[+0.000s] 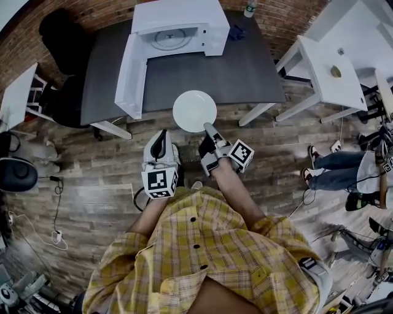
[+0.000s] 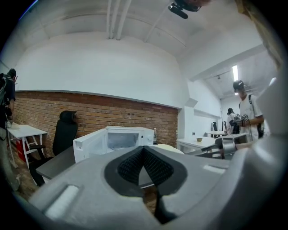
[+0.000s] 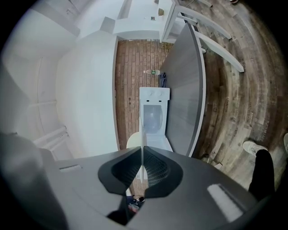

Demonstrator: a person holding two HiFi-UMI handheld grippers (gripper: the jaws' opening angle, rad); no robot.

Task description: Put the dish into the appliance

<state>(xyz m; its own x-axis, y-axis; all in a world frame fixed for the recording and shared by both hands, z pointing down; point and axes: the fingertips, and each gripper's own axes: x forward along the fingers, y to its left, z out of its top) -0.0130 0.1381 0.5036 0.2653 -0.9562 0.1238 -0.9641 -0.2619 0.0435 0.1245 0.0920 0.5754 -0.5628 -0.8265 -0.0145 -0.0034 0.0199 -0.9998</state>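
Observation:
A round white dish [image 1: 194, 110] hangs over the near edge of the dark grey table [image 1: 245, 67], with my right gripper [image 1: 209, 129] shut on its near rim. In the right gripper view the dish [image 3: 142, 134] shows edge-on as a thin line between the jaws of the right gripper [image 3: 142, 152]. The white microwave [image 1: 178, 27] stands at the back of the table with its door [image 1: 132, 76] swung open to the left and the turntable showing. My left gripper [image 1: 161, 137] hangs left of the dish, shut and empty. In its own view the left gripper [image 2: 144, 150] faces the microwave [image 2: 114, 139].
A black chair [image 1: 64, 37] stands at the table's left end and a bottle [image 1: 249, 8] behind the microwave. White tables [image 1: 331, 67] are at the right, where a person's legs [image 1: 334, 168] show. Cables lie on the wooden floor [image 1: 73, 184].

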